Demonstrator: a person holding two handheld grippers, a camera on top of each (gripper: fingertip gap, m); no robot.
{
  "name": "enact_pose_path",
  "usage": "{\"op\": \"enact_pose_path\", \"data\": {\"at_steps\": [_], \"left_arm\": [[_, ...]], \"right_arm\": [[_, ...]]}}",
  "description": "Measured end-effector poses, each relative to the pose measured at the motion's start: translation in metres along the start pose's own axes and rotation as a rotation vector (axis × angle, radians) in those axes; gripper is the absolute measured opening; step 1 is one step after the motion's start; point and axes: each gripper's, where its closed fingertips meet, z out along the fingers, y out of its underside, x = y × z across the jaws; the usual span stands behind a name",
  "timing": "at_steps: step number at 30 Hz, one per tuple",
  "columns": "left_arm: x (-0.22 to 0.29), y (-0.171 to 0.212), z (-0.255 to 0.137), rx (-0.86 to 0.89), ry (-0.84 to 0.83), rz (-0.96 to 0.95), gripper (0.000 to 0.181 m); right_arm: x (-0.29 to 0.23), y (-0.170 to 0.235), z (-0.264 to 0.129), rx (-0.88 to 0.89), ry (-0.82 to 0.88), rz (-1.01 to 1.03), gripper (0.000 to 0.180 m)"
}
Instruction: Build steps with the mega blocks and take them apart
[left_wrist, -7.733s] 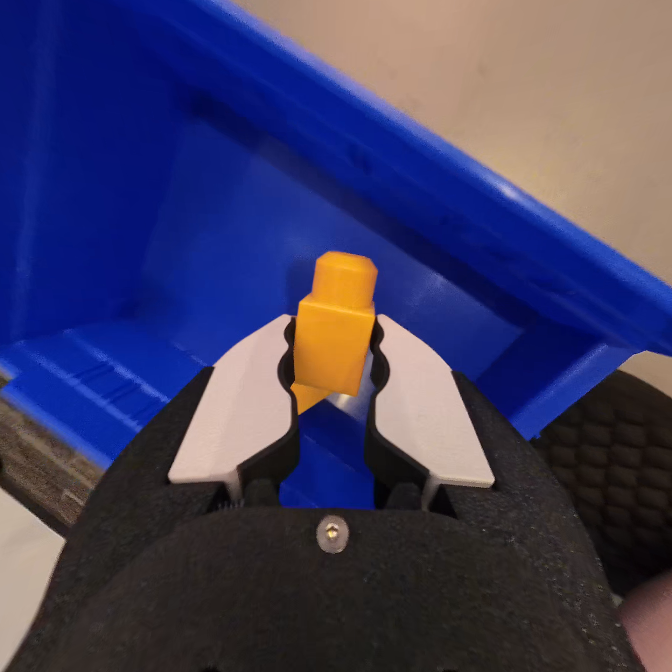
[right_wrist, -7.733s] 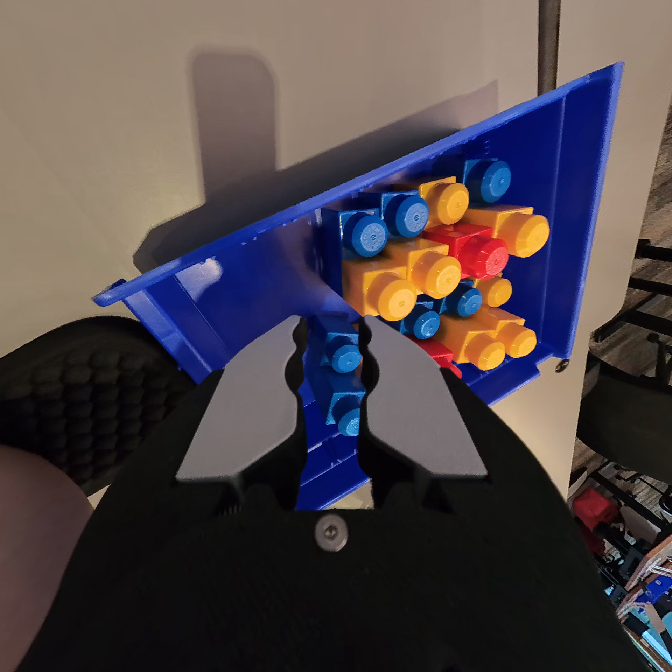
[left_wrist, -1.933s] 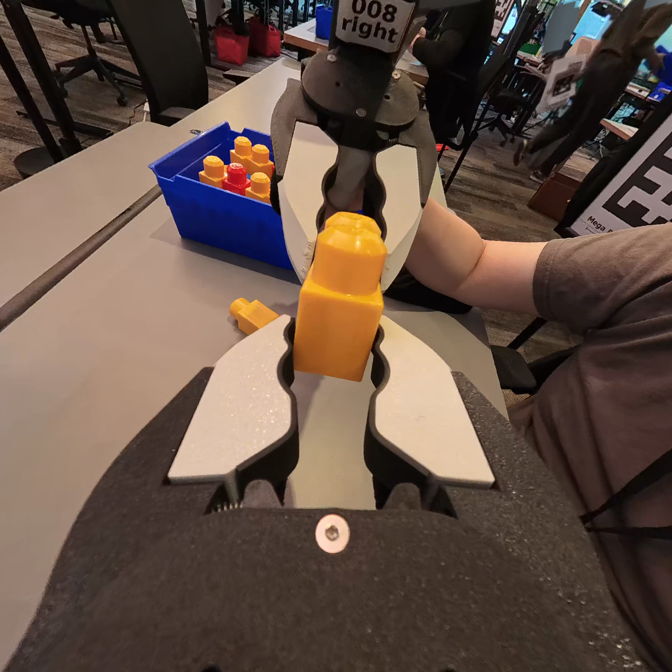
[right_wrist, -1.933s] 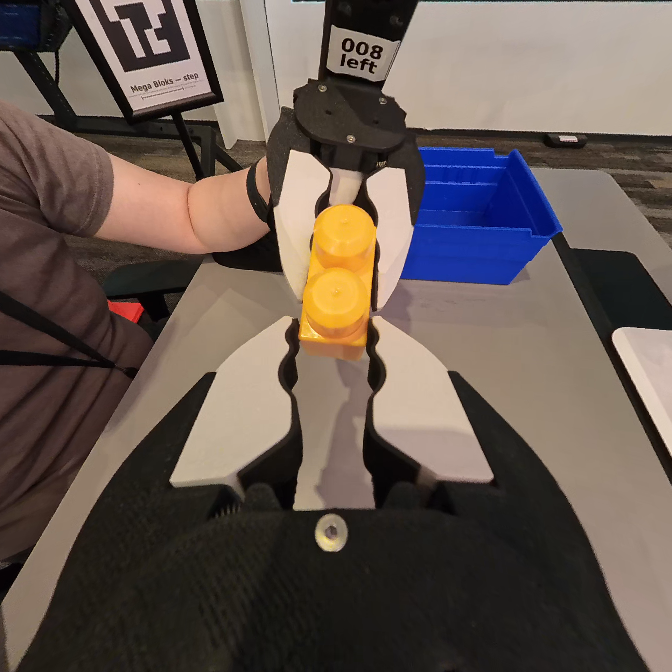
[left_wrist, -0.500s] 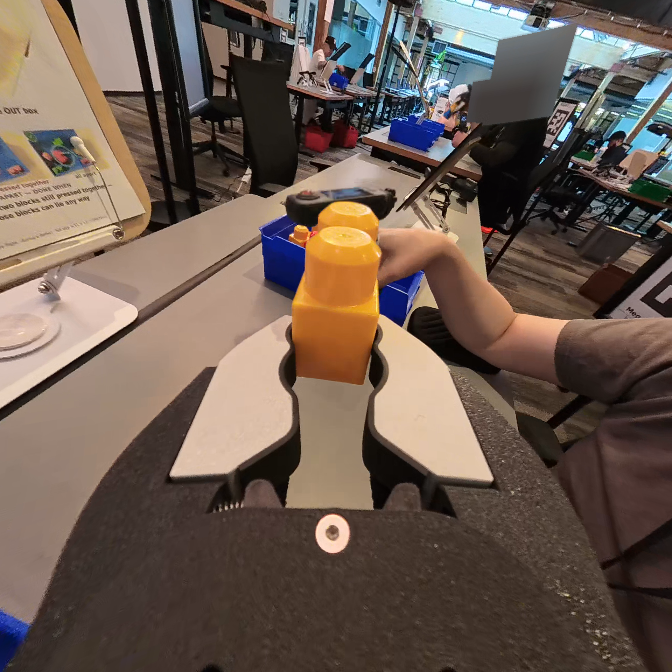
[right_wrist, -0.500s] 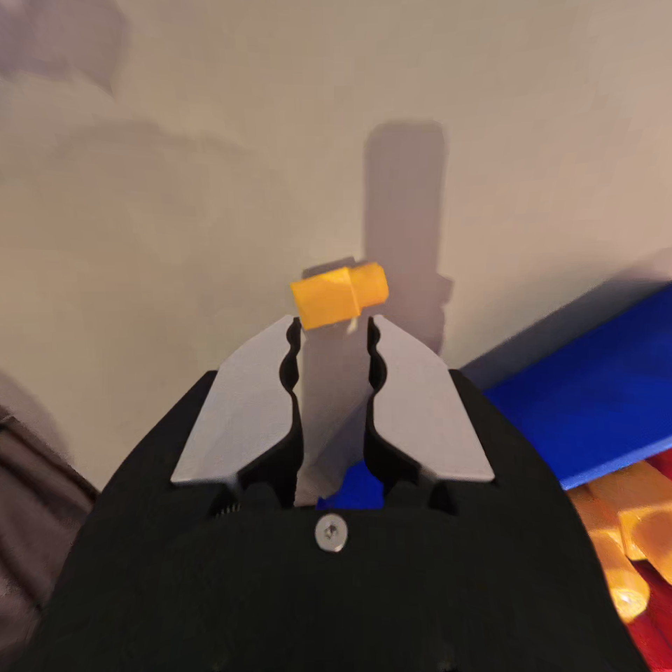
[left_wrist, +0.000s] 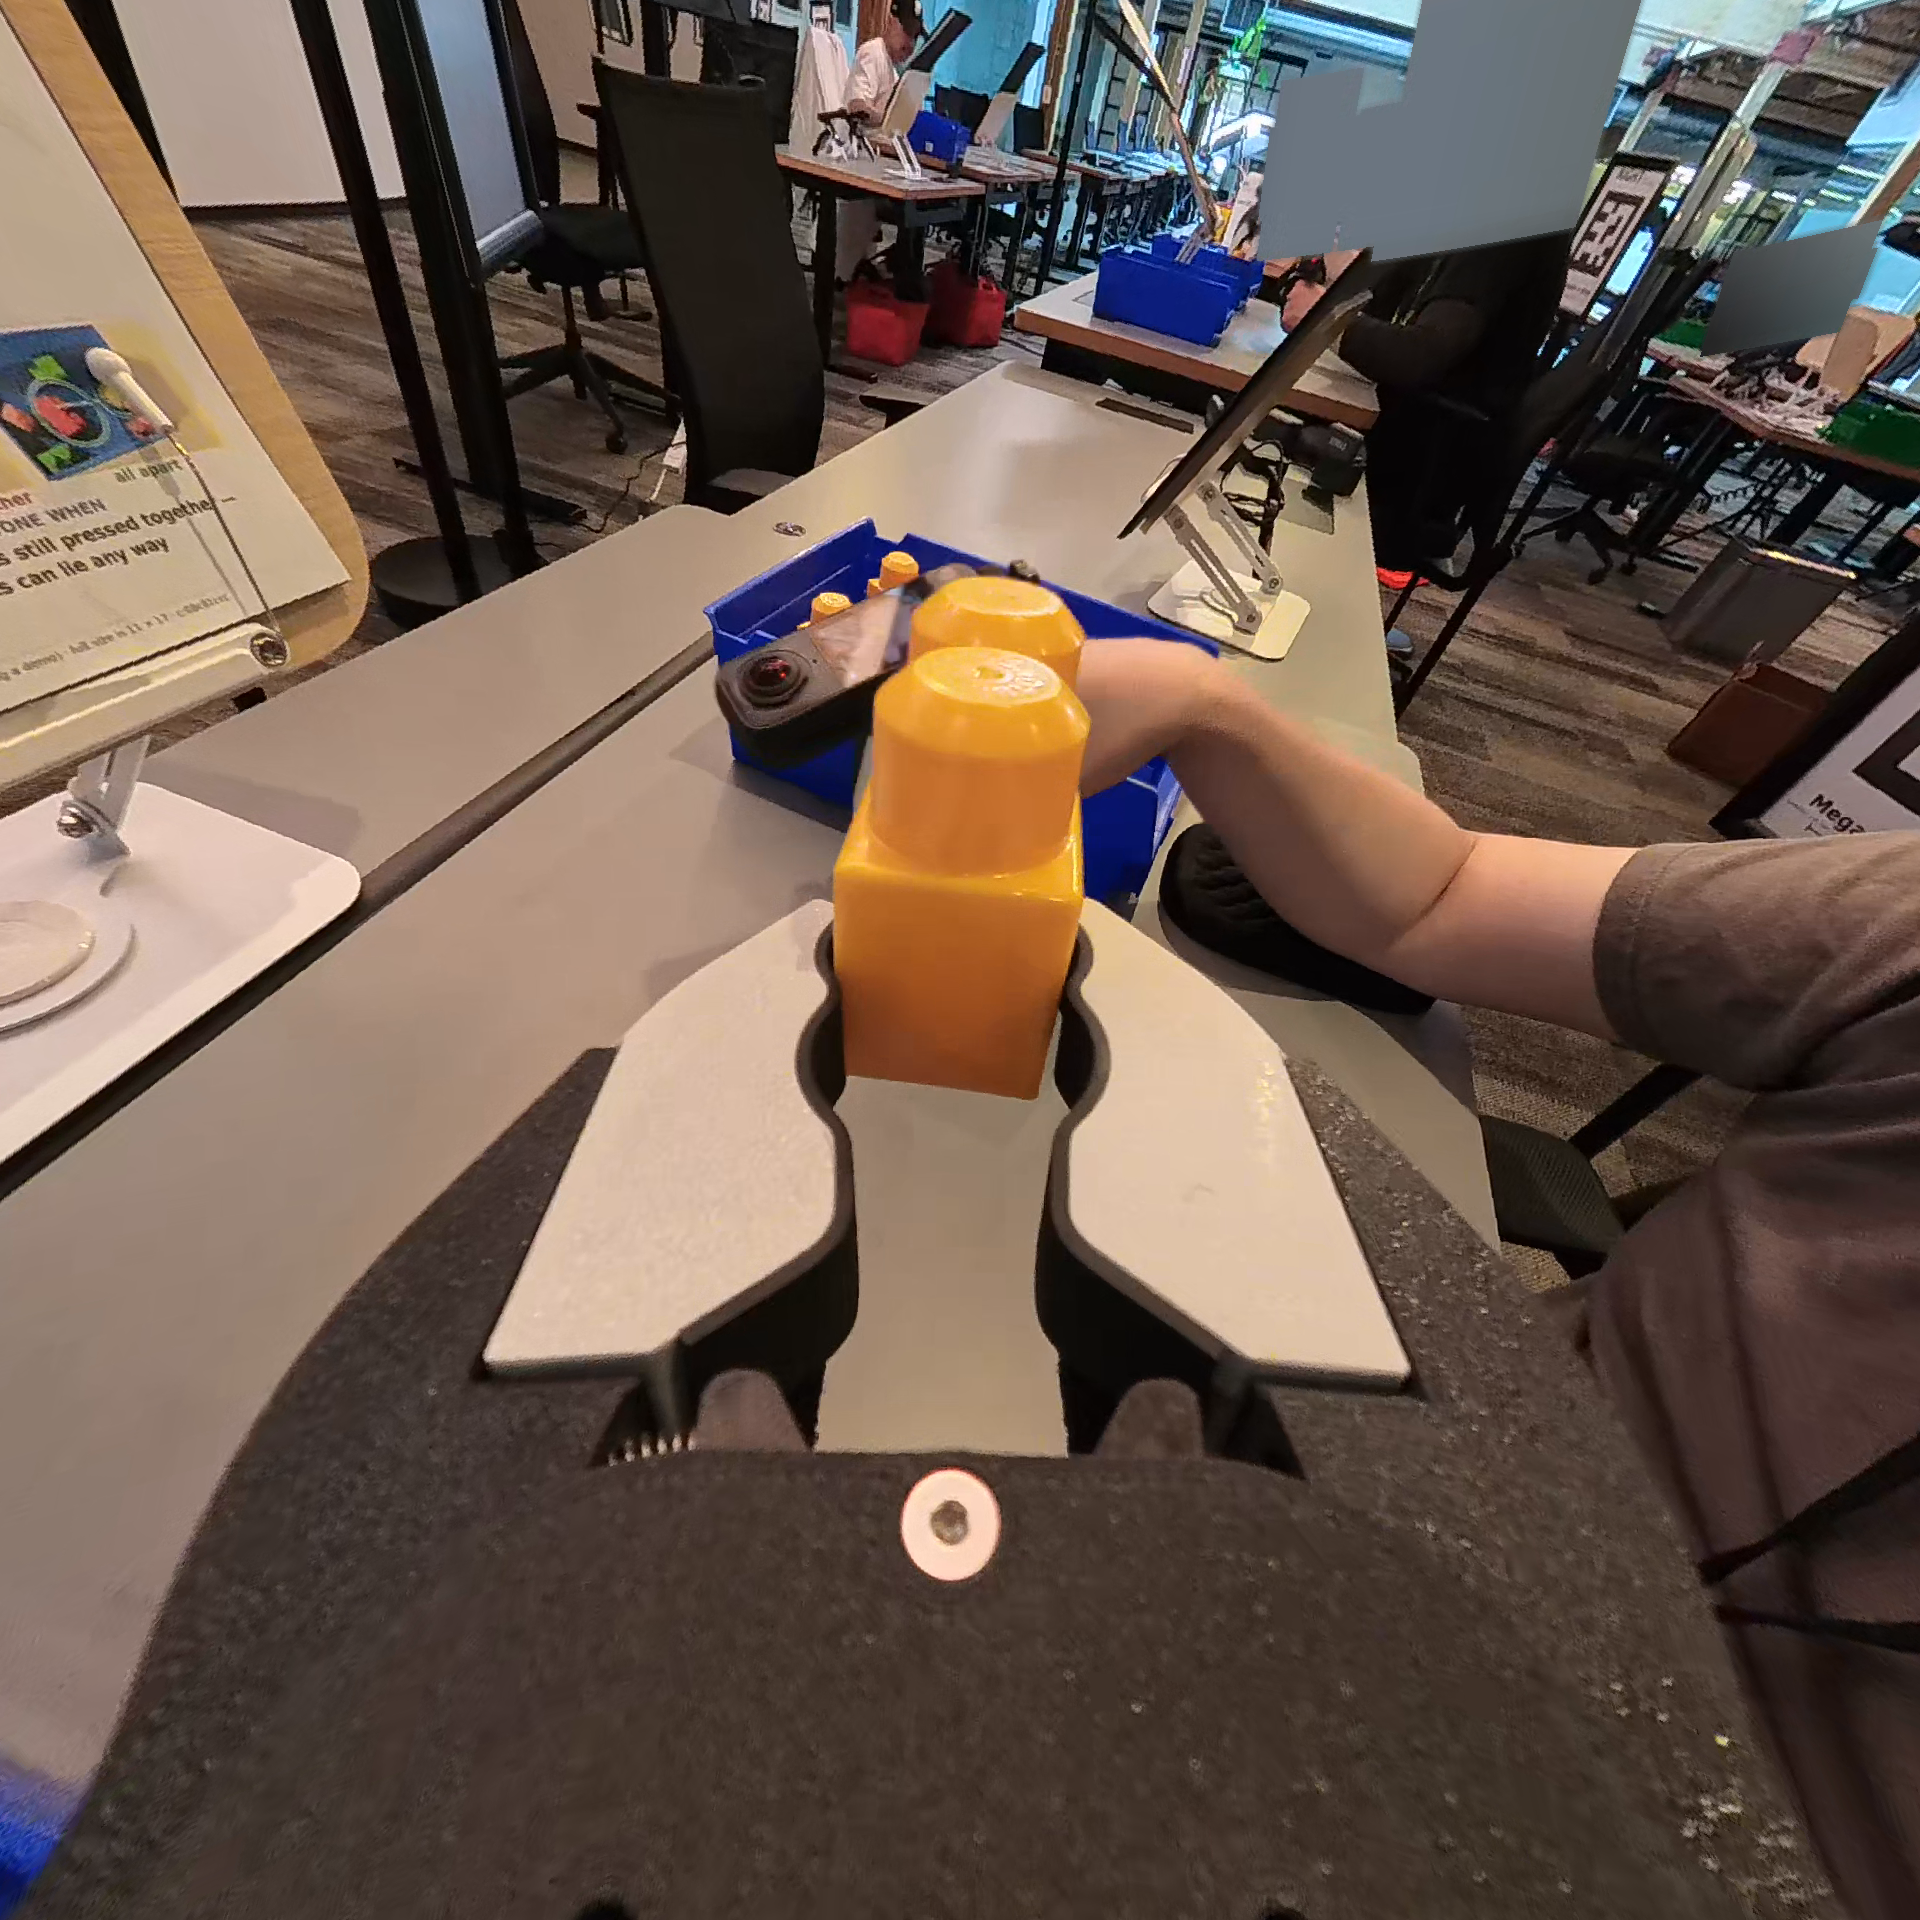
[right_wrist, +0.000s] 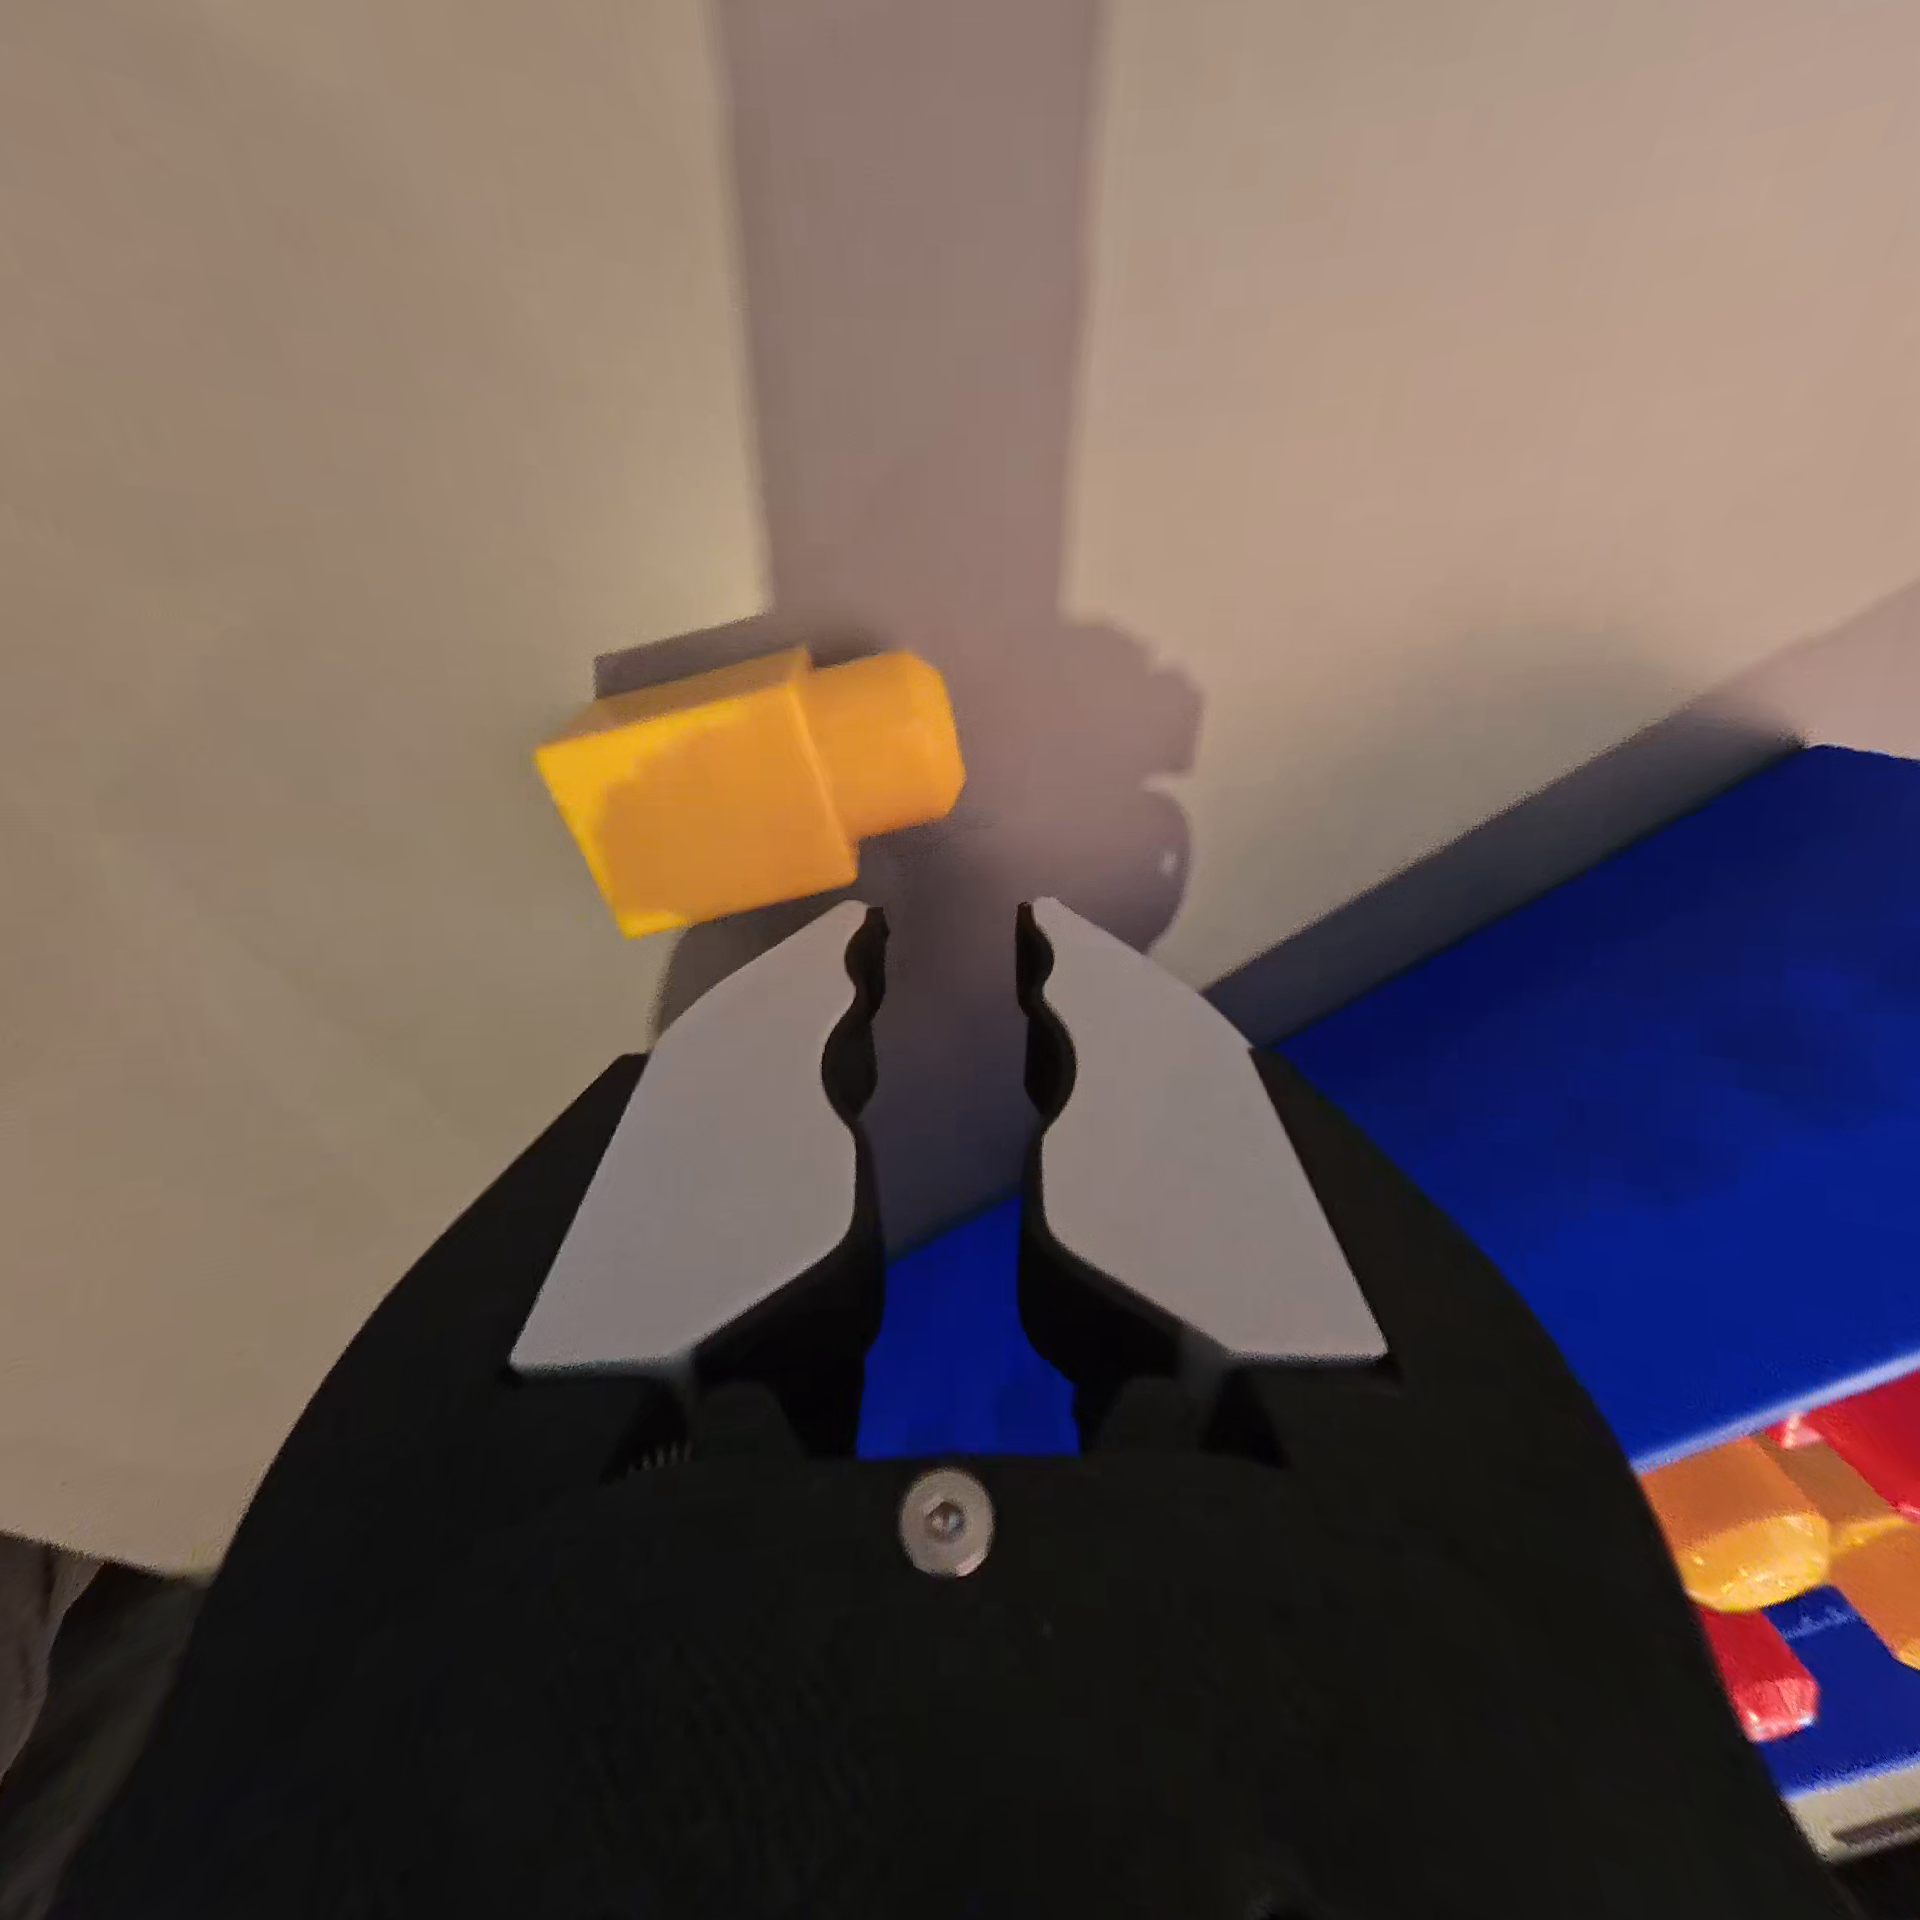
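Left gripper (left_wrist: 951, 971) clamped on two-stud orange block (left_wrist: 956, 883), studs up, above grey table (left_wrist: 436, 935); far stud half hidden. Right gripper (right_wrist: 948, 914) empty, jaws narrowly parted; small orange block (right_wrist: 727, 790) on its side just beyond tips, blurred. Blue bin (right_wrist: 1621, 1122) at right, contents cut off by frame edge.

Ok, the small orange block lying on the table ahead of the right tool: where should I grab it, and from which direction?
Grip the small orange block across its square body, not the round stud. It lies on its side, stud pointing right, up and left of the right tool, whose jaws are open and empty. Probably come straight down from above, shifted left, jaws turned to close on two flat opposite faces.
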Motion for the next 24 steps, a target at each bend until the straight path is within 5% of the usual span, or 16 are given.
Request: {"op": "enact_pose_path", "data": {"at_steps": [16, 19, 24], "left_arm": [[0.006, 0.004, 0.007, -0.027, 0.018, 0.002, 0.037], [0.006, 0.003, 0.006, -0.029, 0.015, 0.004, 0.037], [0.006, 0.006, 0.009, -0.041, 0.015, -0.013, 0.037]], "right_arm": [[0.006, -0.059, -0.021, 0.304, 0.128, 0.081, 0.025], [-0.008, -0.066, -0.043, 0.406, 0.054, 0.173, 0.026], [-0.038, -0.059, -0.028, 0.298, -0.061, 0.184, 0.042]]}}
